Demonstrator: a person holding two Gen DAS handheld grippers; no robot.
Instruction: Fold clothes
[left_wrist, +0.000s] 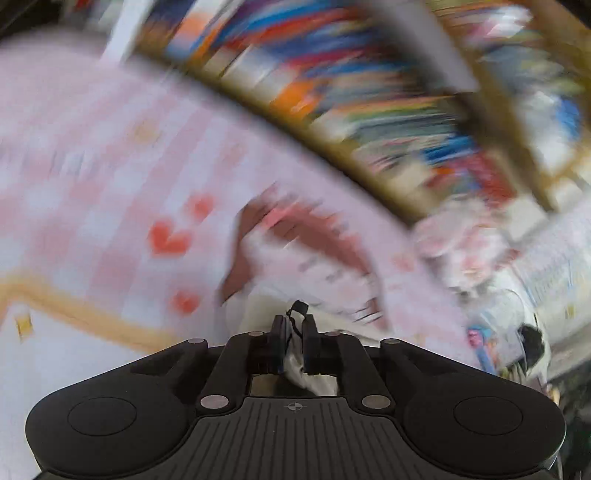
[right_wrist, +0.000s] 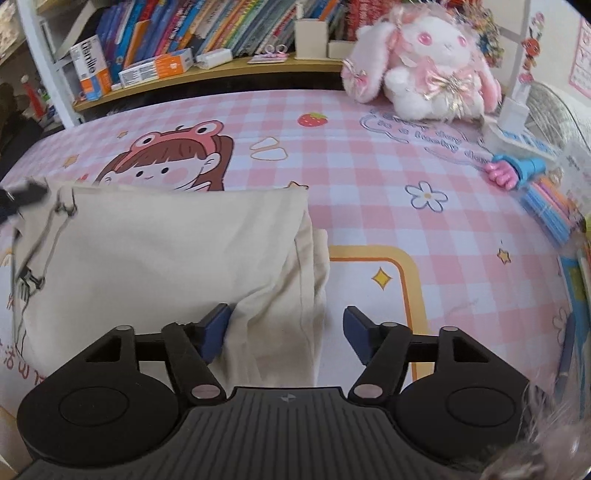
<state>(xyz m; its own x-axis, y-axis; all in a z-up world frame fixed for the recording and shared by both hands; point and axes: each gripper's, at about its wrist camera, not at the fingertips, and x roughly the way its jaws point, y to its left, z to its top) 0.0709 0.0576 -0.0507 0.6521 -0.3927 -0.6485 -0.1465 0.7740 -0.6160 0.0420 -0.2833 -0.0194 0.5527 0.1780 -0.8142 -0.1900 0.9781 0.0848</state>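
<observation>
On the pink checked cloth (right_wrist: 369, 155) lies the cream garment (right_wrist: 166, 251). My left gripper (left_wrist: 294, 325) is pinched tight on its corner; my right gripper (right_wrist: 284, 332) gapes wide around the bunched edge — I'd close squarely before lifting.

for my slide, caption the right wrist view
Open right gripper straddles folded cream garment on pink checked cloth.

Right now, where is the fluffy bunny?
In the right wrist view, the bunny sits top right on the pink checked cloth, just before the bookshelf.
</observation>
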